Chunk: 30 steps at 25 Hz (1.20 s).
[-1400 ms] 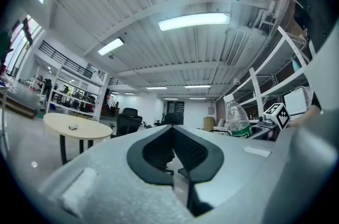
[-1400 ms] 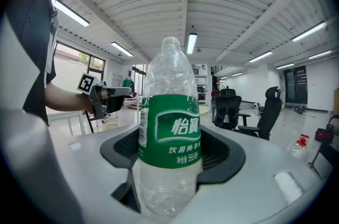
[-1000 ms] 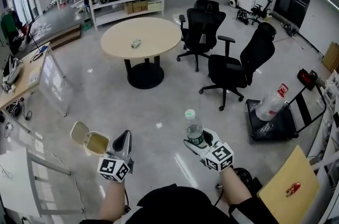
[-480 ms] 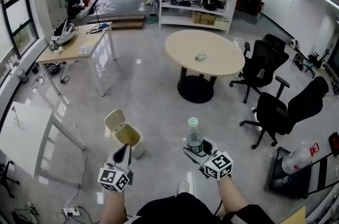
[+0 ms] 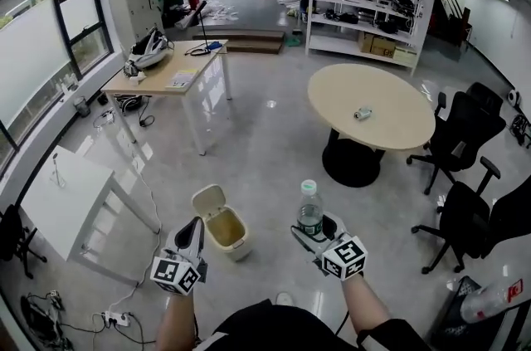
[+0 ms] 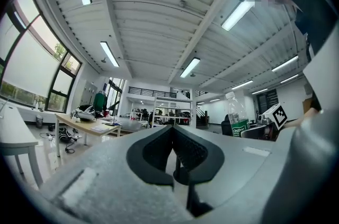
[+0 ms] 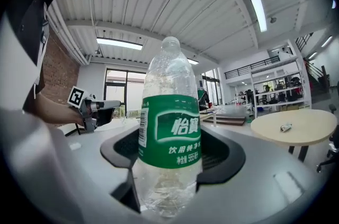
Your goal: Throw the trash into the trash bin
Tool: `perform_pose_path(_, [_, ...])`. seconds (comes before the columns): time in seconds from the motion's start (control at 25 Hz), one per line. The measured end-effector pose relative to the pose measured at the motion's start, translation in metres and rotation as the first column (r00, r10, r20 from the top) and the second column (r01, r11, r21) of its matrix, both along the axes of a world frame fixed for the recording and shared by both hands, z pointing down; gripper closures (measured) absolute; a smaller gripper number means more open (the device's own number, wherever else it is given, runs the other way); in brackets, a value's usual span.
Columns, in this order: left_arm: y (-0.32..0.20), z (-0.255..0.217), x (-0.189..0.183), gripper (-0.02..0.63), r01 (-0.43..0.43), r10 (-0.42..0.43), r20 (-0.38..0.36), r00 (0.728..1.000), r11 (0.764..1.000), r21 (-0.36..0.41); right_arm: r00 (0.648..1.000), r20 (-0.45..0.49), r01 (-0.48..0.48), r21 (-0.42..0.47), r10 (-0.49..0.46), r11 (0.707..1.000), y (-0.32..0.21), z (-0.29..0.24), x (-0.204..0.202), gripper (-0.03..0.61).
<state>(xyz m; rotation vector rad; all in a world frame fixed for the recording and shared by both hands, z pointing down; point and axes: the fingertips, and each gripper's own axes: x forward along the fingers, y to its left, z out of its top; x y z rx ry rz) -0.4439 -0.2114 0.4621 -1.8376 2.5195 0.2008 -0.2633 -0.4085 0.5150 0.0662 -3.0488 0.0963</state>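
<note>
A clear plastic bottle (image 7: pixel 169 127) with a green label and white cap stands upright between the jaws of my right gripper (image 7: pixel 172 164), which is shut on its lower half. In the head view the bottle (image 5: pixel 309 211) and right gripper (image 5: pixel 314 228) are low, right of centre. A small beige trash bin (image 5: pixel 239 248) stands on the floor with its lid (image 5: pixel 207 198) flipped up, just ahead of both grippers and between them. My left gripper (image 5: pixel 196 226) is shut and empty, left of the bin. Its jaws meet at the tip in the left gripper view (image 6: pixel 172 133).
A round wooden table (image 5: pixel 398 129) with a small can (image 5: pixel 362 114) stands ahead on the right, with black office chairs (image 5: pixel 465 129) beyond it. A white desk (image 5: pixel 58 204) is at the left, a wooden desk (image 5: pixel 170 71) further back, shelving (image 5: pixel 365 26) at the far wall. Cables (image 5: pixel 116 316) lie near my left foot.
The view has swung left: the round table and chairs slid to the right, and the trash bin came from the left to just ahead, between the grippers. The bottle stays held.
</note>
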Motion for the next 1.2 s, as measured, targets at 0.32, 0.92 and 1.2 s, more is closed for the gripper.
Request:
perform_pose_path(0.32, [-0.046,0.01,-0.015,0.613,0.072,-0.072,-0.015,0.997,0.997,-0.016,0.994,-0.011,0.11,-0.014,-0.111,0.994,-0.047,0.014,-0.043,0.264])
perform_pose_path(0.92, [0.013,0.046,-0.074,0.612,0.295,-0.298,-0.071,0.952,0.954,-0.053,0.927,-0.057,0.367,-0.061,-0.37,0.928,-0.006,0.038,-0.167,0.263])
perform_pose_path(1.2, [0.044,0.049,-0.162,0.612,0.338,-0.34,-0.079,0.937,0.94,-0.031,0.903,-0.072,0.422,-0.034,-0.423,0.906,0.026,0.031,-0.265,0.263])
